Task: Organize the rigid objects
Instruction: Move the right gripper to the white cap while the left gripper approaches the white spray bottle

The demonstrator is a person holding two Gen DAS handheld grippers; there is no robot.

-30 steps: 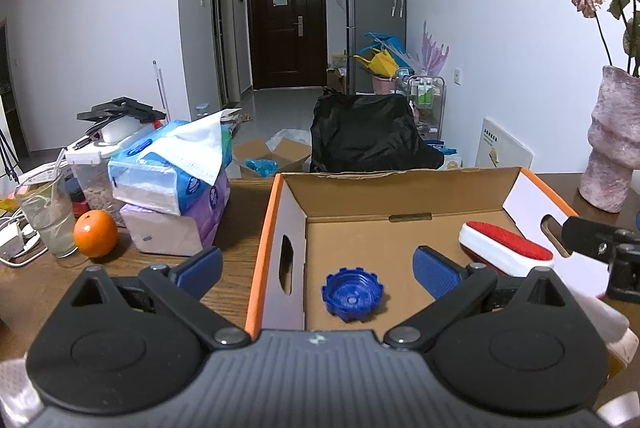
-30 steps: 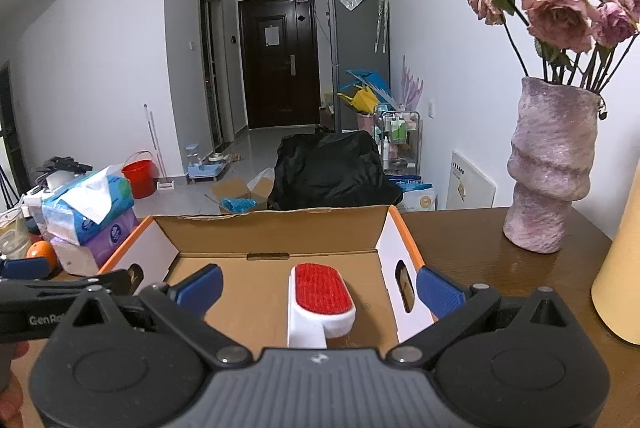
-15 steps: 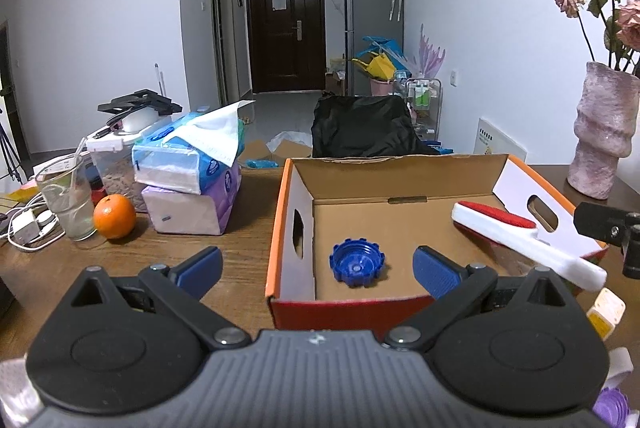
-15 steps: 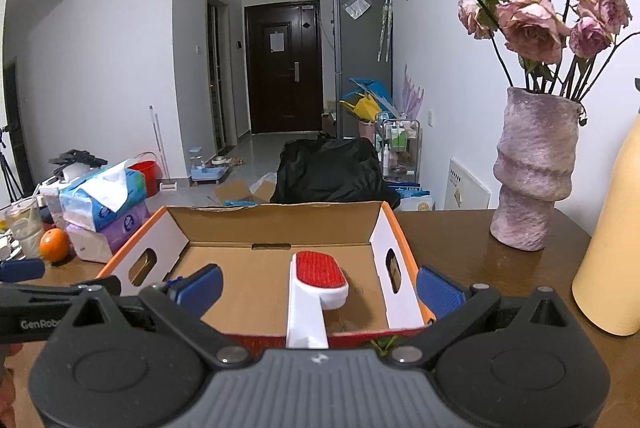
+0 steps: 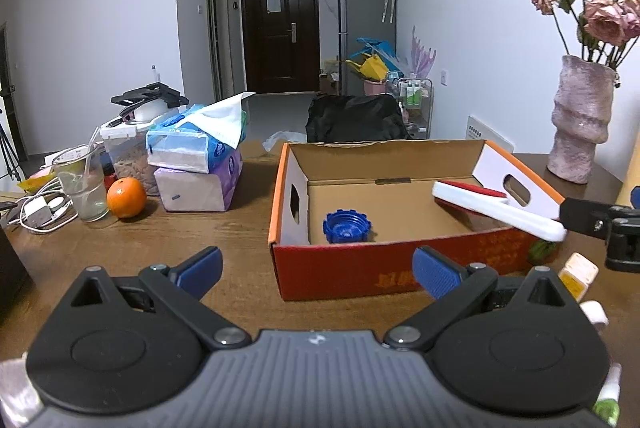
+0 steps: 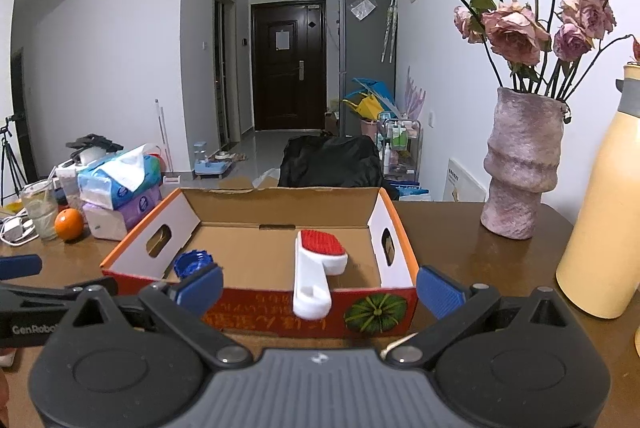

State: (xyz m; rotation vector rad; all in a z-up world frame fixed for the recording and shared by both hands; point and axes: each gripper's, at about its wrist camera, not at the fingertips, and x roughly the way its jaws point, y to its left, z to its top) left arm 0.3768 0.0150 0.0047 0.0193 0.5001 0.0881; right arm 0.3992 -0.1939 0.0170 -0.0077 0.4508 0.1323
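Note:
An open cardboard box [image 5: 380, 270] with orange rims stands on the wooden table. On its floor at the left lies a blue screw cap [image 5: 347, 226]. A white brush with a red pad [image 6: 314, 268] has its head inside the box [image 6: 260, 302], and its handle sticks out over the front wall. My left gripper [image 5: 318, 270] is open in front of the box's left half, holding nothing. My right gripper [image 6: 319, 288] is open just short of the brush handle, with both fingers clear of it. The cap [image 6: 192, 262] also shows in the right wrist view.
Left of the box are stacked tissue packs [image 5: 200, 164], an orange [image 5: 126, 197], a glass [image 5: 82, 188] and charger cables. A pink vase of dried roses [image 6: 520, 168] and a yellow bottle [image 6: 600, 208] stand to the right. Small items [image 5: 578, 268] lie near the box's front right corner.
Both grippers have drawn back from over the box to the near side of its front wall. The brush now rests with its handle on that wall.

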